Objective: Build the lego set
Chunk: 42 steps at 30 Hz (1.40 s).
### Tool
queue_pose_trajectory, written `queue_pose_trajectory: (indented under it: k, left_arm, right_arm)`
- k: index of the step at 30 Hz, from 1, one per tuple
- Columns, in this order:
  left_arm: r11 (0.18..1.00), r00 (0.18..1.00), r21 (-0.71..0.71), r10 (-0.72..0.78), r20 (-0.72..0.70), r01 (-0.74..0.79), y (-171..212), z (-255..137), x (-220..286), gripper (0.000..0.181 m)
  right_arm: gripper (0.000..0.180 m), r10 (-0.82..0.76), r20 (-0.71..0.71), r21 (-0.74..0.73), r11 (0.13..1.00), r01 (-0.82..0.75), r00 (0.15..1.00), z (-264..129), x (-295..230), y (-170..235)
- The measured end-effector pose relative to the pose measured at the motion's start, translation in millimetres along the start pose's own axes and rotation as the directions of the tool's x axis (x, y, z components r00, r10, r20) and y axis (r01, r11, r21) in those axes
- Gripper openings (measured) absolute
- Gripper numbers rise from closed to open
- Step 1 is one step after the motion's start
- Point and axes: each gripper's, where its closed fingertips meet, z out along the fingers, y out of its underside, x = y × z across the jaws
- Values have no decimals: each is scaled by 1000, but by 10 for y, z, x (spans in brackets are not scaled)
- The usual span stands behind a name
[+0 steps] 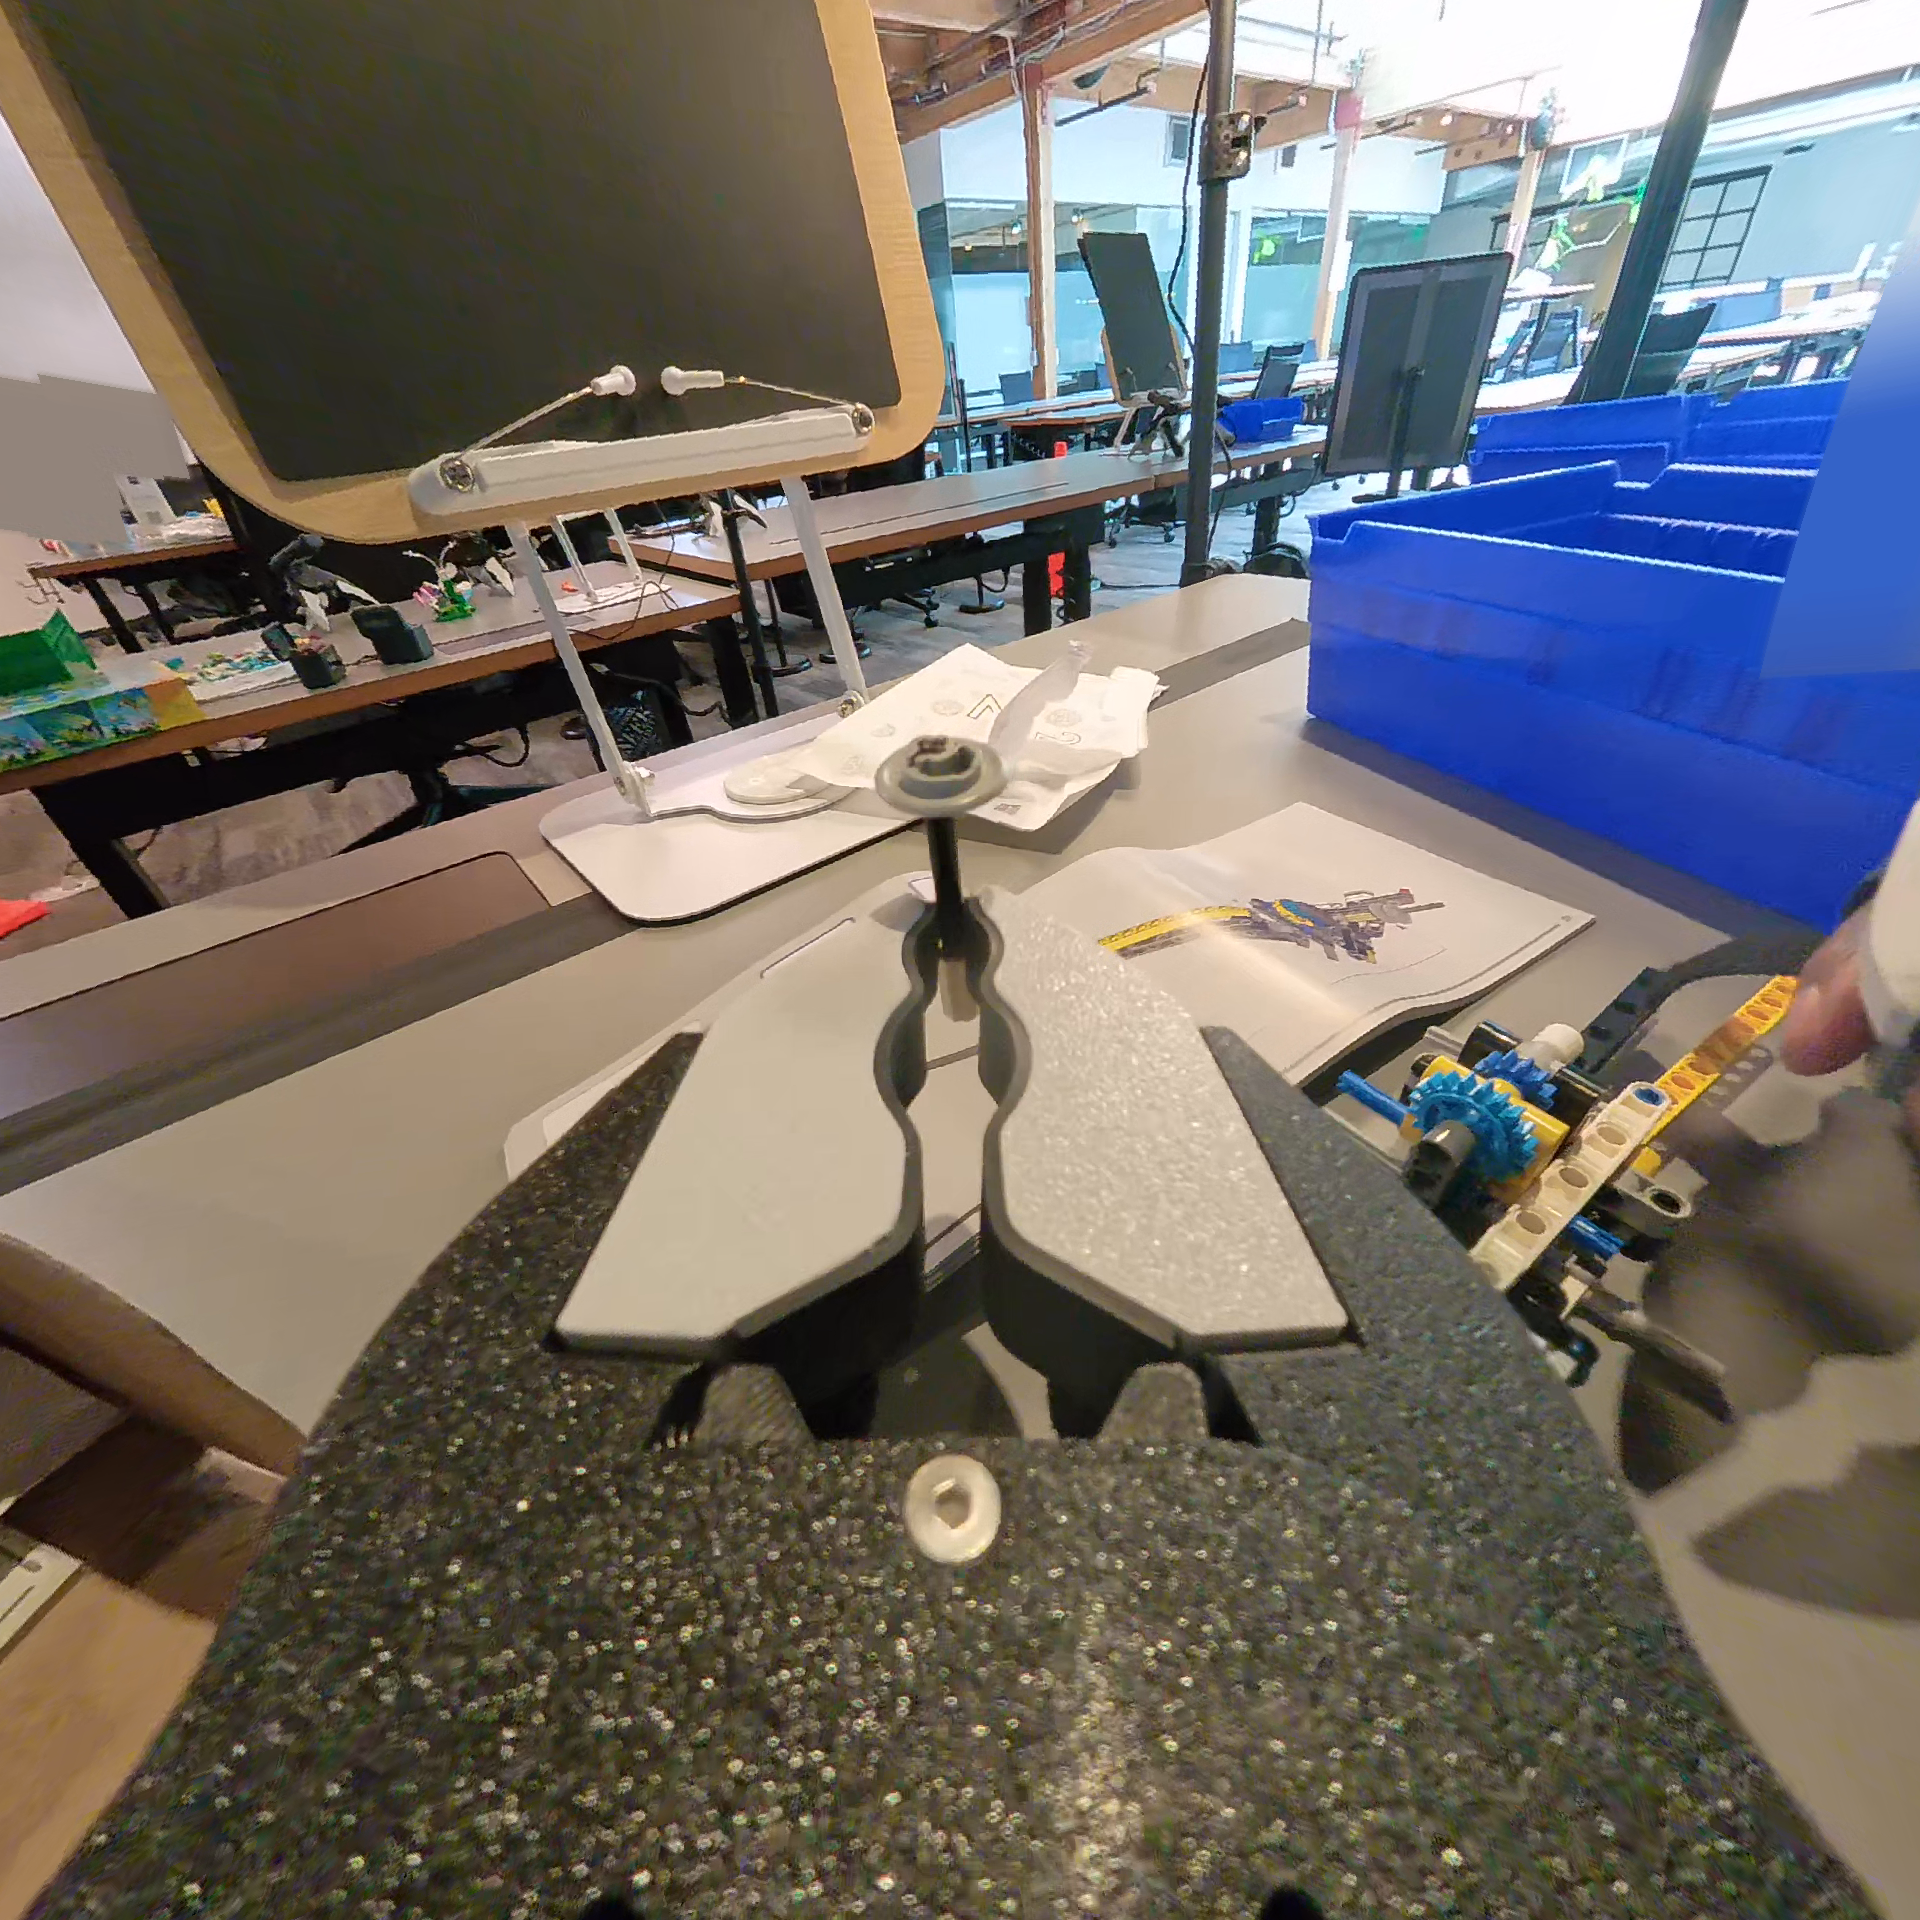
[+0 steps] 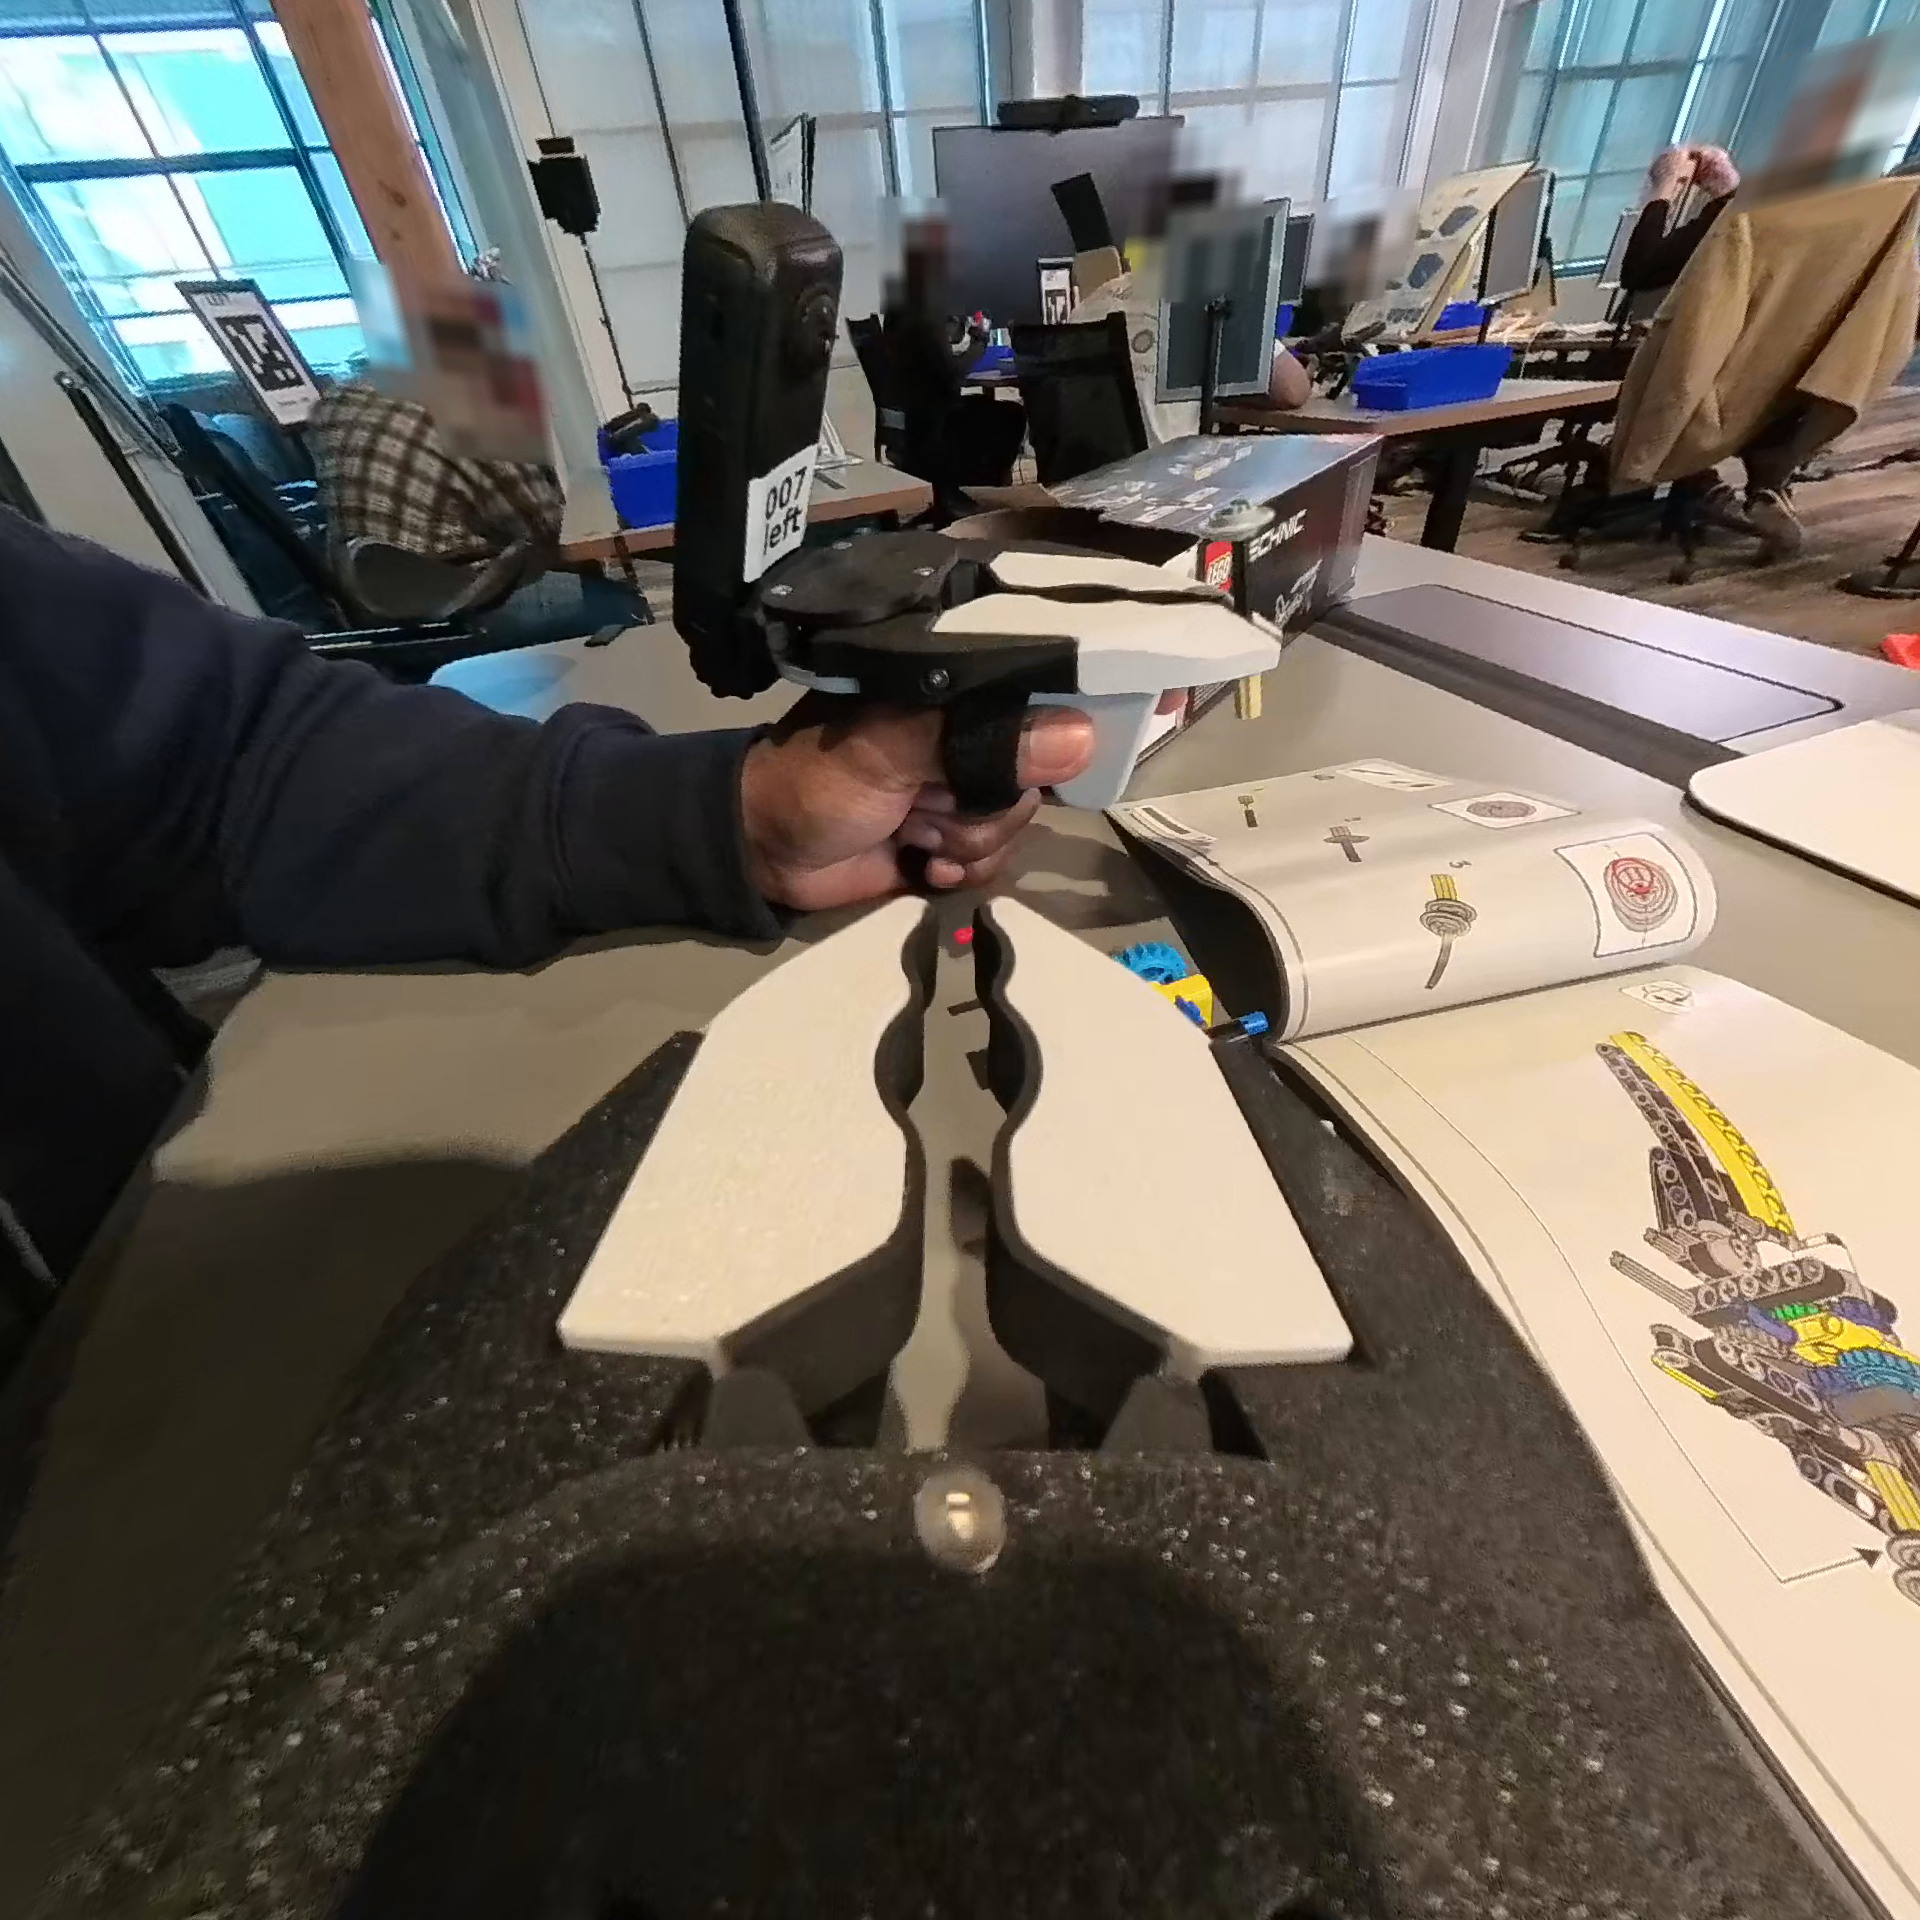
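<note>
The jaws of the left gripper (image 1: pixel 951 935) were pinched onto a thin black axle (image 1: pixel 948 862) that stood upright out of the tips and carried a grey disc-shaped wheel piece (image 1: pixel 940 774) at its top; in the right wrist view the same gripper (image 2: pixel 1242 613) was held up in a hand (image 2: pixel 883 800) well above the bench (image 1: pixel 312 1122). The right gripper (image 2: pixel 951 940) hung low over the bench with its jaws narrow, only a slim gap between them, and nothing visibly held. The step in hand looked like fitting this axle-and-disc sub-piece into the partly built lego model (image 1: pixel 1538 1132), which lay on the bench to the right, beside the open instruction booklet (image 2: pixel 1455 883). That model was a cluster of black, yellow and white beams with a blue gear (image 1: pixel 1470 1127) facing out. The next move would probably call for lining the axle up with a hole in the model and steadying the model with the right gripper while pushing in.
</note>
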Motion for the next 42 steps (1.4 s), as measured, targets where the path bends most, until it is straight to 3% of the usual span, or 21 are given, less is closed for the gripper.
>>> queue_pose_trajectory:
  k: [35, 42]
  left_arm:
    - [998, 998, -3, 55, 2, -55, 8, 2, 57, 4]
    - [967, 957, -21, 253, 145, -252, -26, -22, -6, 4]
  right_arm:
    - [6, 22, -17, -66, 998, -23, 1000, 42, 60, 78]
    - [6, 20, -17, -77, 997, -21, 1000, 46, 59, 91]
